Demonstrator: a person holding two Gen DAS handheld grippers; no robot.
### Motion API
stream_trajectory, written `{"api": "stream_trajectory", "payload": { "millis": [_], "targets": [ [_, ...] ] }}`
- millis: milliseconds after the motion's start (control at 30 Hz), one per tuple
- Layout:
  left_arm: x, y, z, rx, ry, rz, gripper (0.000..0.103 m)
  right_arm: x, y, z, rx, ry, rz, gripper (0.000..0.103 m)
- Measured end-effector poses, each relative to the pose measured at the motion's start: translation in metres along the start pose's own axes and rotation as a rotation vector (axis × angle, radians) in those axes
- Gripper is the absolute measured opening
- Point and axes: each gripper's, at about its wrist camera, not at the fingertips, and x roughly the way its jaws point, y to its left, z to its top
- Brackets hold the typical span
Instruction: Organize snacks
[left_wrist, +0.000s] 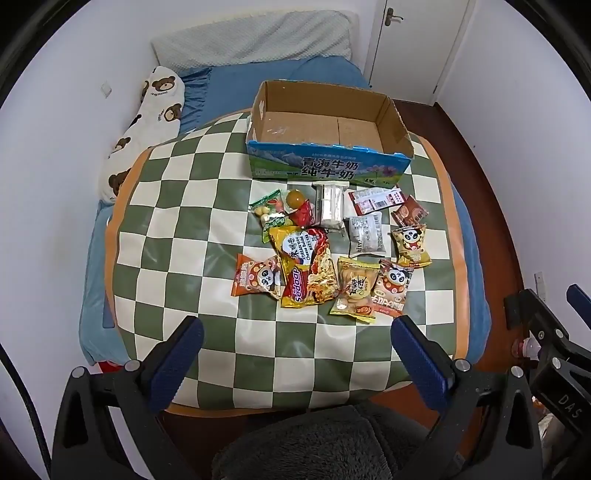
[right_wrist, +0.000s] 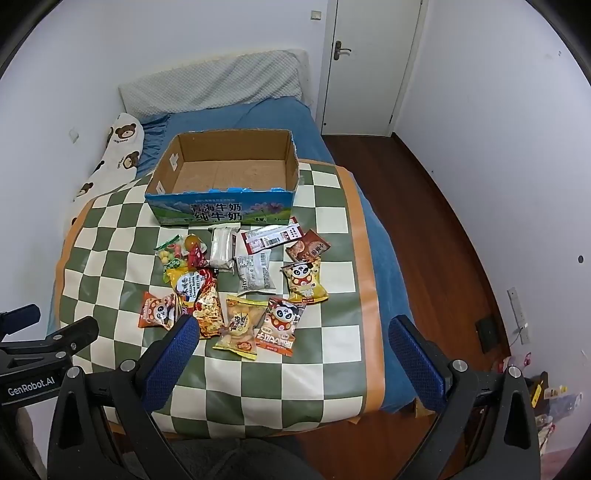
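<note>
on the green-and-cream checkered mat (left_wrist: 177, 221), scattered snack packets (left_wrist: 325, 254) lie before the empty blue cardboard milk box (right_wrist: 221, 210); left gripper (left_wrist: 295, 343) and right gripper (right_wrist: 293, 343) spread wide, holding nothing; start step, next likely pick a near packet

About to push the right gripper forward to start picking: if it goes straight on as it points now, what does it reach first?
Most likely the yellow biscuit packet and the orange panda packet beside it, which lie nearest, centred ahead of the open right gripper. Depth is uncertain; it could touch the checkered mat first.

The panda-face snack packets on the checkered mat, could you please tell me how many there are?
3: an orange one at the pile's left edge, a yellow one on the right, and an orange one nearest the camera. Overlapping packets could hide more.
</note>
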Motion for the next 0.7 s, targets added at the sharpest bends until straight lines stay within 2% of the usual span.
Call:
{"api": "stream_trajectory", "payload": {
  "millis": [700],
  "targets": [
    [-0.006, -0.012, -0.001, 0.006, -0.006, -0.016, 0.103, -0.007, -0.006, 0.003, 0.004, -0.009, -0.005, 0.103]
  ]
}}
